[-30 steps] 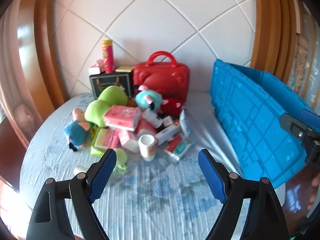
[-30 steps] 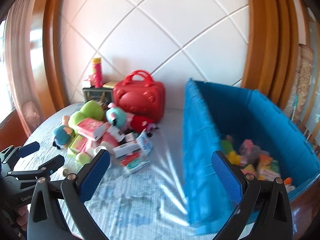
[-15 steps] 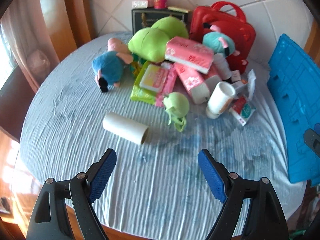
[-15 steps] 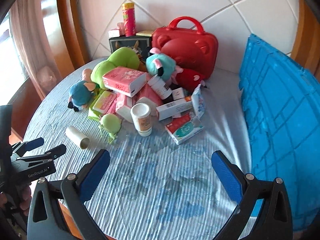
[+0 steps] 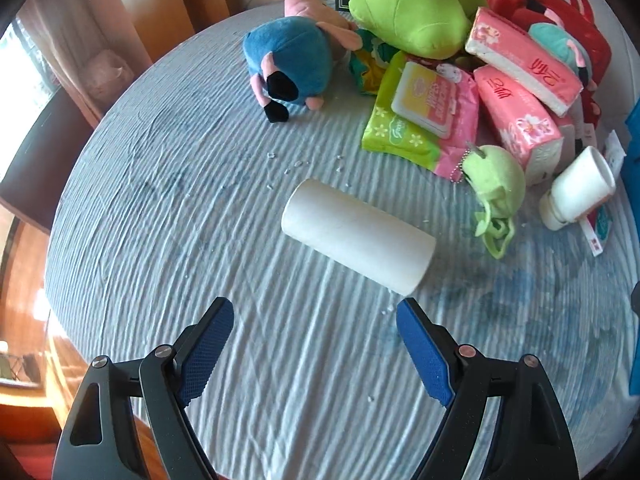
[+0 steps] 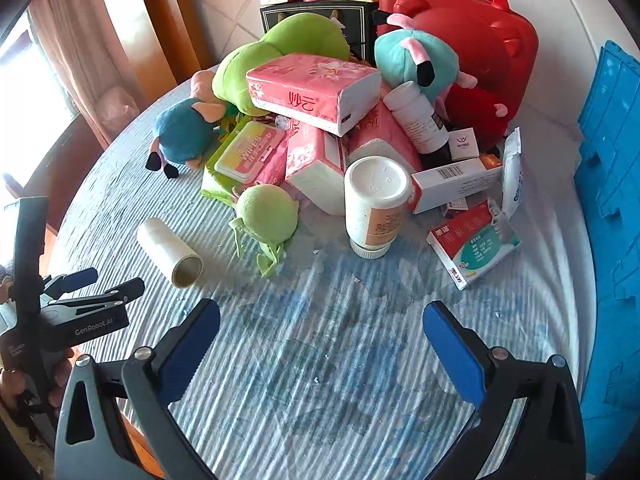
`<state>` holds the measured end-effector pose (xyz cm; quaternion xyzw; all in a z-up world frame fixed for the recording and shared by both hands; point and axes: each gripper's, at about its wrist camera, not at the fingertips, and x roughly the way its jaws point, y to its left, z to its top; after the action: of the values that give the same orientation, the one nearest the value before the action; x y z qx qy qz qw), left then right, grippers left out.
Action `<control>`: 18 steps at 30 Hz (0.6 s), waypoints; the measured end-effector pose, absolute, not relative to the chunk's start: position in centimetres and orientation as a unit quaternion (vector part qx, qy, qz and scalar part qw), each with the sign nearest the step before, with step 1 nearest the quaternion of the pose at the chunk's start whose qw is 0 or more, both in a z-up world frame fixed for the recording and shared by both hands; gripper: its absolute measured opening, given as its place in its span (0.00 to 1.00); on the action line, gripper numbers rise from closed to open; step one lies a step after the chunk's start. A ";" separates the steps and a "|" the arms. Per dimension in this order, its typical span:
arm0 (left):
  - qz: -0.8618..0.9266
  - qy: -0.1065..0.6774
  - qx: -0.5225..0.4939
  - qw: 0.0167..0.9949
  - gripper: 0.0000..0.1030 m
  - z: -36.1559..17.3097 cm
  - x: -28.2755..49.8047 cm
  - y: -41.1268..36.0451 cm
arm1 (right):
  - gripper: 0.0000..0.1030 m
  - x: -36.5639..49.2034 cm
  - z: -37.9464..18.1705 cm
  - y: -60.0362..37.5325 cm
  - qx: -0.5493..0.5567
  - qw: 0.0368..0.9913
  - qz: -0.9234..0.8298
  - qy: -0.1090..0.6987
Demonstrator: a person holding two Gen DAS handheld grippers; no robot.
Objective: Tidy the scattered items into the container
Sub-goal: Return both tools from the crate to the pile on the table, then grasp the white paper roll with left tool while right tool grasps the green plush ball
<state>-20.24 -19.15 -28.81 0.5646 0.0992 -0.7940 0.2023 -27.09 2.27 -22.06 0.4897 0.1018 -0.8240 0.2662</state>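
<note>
A white paper roll [image 5: 358, 238] lies on its side just beyond my open left gripper [image 5: 314, 320], nothing between the jaws. The same paper roll [image 6: 170, 252] shows in the right wrist view, with the left gripper [image 6: 100, 284] close beside it. My right gripper [image 6: 320, 326] hangs open over bare cloth, short of a white bottle [image 6: 374, 204] and a small green plush [image 6: 266, 216]. Behind them a heap holds pink tissue packs [image 6: 312, 90], a wipes pack [image 6: 248, 154], a blue plush [image 6: 186, 132] and medicine boxes [image 6: 474, 244]. The blue crate [image 6: 612, 208] stands at the right.
A red case [image 6: 472, 28] and a black box [image 6: 316, 16] stand against the tiled wall behind the heap. A big green plush [image 5: 416, 12] tops the pile. The round table's edge [image 5: 60, 280] curves close at left, with a curtain and wooden frame beyond.
Both grippers dropped and tilted down toward the table and came nearer the heap. The paper roll now lies right in front of the left jaws. The crate slid toward the right edge.
</note>
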 end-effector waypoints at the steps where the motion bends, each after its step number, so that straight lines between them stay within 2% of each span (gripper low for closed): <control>1: -0.793 0.090 0.571 0.193 0.82 -29.3 -20.6 -19.7 | 1.00 -27.2 -22.4 1.8 0.493 0.260 -0.824 0.098; 11: -0.818 -0.043 0.561 0.121 0.82 -31.2 -27.2 -24.6 | 1.00 -27.3 -25.9 -2.7 0.532 0.154 -0.832 0.036; 18: -0.826 -0.064 0.553 0.085 0.82 -31.3 -31.7 -25.2 | 1.00 -26.5 -27.7 -3.8 0.555 0.115 -0.824 0.022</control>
<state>-31.73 -25.22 -31.27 0.5531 -0.0644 -0.8263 0.0849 -26.49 -3.81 -27.71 0.5548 0.0220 -0.8237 0.1151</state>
